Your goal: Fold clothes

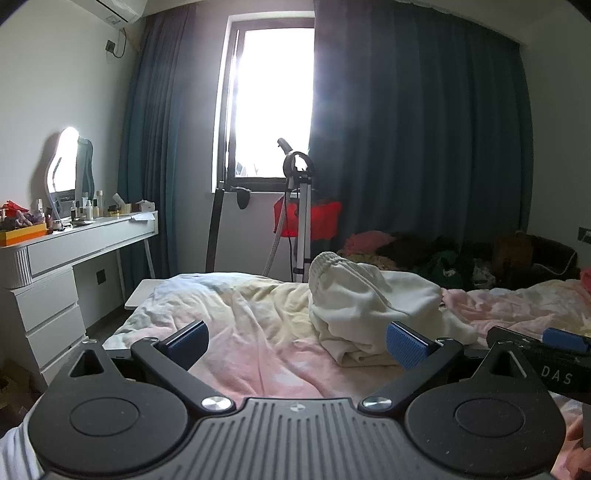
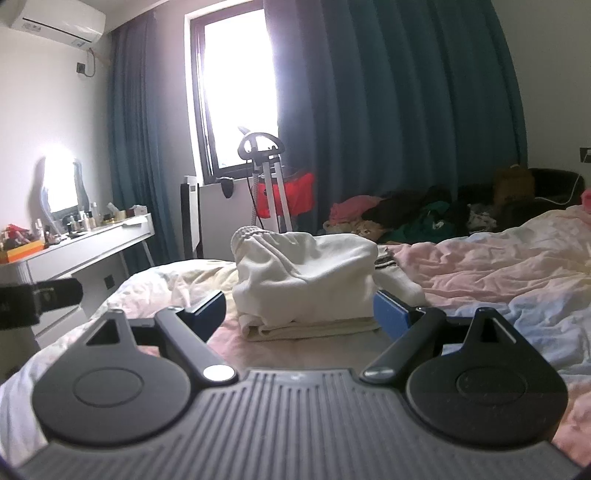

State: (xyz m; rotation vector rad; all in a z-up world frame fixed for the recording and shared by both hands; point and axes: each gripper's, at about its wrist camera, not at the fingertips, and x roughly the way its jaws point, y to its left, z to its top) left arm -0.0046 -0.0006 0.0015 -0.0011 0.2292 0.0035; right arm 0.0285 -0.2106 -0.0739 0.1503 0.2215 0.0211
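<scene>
Both the left gripper (image 1: 297, 343) and right gripper (image 2: 299, 314) gape wide, holding nothing; a white garment (image 2: 303, 273) lies on the bed (image 2: 498, 258), a clothes pile (image 2: 406, 218) far behind it.

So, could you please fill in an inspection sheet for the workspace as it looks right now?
Surface: bed with a rumpled pastel duvet.
Job's things: white garment bunched on a flatter cream folded piece, mid-bed.
Clutter: heap of mixed clothes at the far side; bottles and boxes on the white dressing table.
Grippers: left tool open, nothing between its pads; right tool open, the garment ahead of it, not gripped.
Cables: garment steamer's hose; a white lead near the wall socket.
Surroundings: blue curtains, bright window, air conditioner, red item hung on the steamer stand.
</scene>
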